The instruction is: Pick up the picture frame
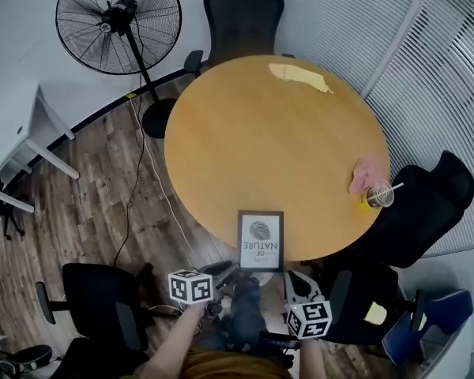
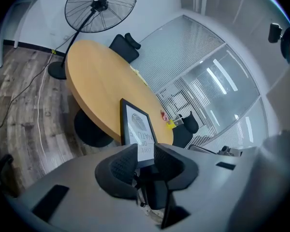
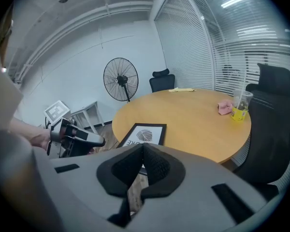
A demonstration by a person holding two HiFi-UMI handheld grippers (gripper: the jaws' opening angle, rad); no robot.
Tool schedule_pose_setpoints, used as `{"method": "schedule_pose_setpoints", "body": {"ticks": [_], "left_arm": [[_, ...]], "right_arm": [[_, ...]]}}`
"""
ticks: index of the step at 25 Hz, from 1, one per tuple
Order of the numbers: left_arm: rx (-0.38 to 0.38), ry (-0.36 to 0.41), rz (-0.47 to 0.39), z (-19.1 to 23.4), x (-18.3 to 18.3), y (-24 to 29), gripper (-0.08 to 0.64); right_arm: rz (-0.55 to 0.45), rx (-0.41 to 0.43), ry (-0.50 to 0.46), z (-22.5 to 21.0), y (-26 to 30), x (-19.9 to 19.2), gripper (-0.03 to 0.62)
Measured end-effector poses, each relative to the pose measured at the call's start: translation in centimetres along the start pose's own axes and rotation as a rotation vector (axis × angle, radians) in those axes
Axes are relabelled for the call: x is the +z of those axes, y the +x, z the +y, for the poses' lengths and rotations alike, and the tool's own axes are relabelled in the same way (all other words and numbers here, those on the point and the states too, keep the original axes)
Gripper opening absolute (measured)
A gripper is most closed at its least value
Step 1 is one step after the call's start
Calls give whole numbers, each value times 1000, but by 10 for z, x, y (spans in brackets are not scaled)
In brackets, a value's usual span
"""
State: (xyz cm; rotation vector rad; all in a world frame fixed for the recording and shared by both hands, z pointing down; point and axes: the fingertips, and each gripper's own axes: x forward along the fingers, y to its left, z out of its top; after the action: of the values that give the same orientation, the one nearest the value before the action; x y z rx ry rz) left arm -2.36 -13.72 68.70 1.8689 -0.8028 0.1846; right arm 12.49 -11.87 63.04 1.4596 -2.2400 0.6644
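Wooden round table, bearing the picture frame flat at its rim, just ahead of both tools. Left gripper: jaws parted, empty, lined up on the frame's near edge. Right gripper: jaws closed together, empty. Best grasp, by judgement: pads squarely astride that seemingly overhanging edge.

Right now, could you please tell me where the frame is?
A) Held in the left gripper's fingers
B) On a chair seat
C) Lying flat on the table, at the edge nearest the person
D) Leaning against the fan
C: the frame lies flat and face up on the table, right at the edge nearest the person.
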Motion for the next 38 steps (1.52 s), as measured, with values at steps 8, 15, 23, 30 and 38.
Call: {"method": "schedule_pose_setpoints", "body": {"ticks": [8,15,23,30,38], "left_arm": [[10,-79,77,20,-9,27,184],[10,-158,125,32,-16,40,230],[-13,-177,204,36,-20,66,239],[-8,-153,271,41,-24,76,222],[-81,-280,271,34,-28,81,132]], "right_arm": [[54,26,20,-17,17,-13,12],[100,32,44,-37,31,-15,12],[128,42,74,-59,52,-19,12],[143,48,90,-65,63,-19,12],[143,46,91,-69,64,-17,12]]}}
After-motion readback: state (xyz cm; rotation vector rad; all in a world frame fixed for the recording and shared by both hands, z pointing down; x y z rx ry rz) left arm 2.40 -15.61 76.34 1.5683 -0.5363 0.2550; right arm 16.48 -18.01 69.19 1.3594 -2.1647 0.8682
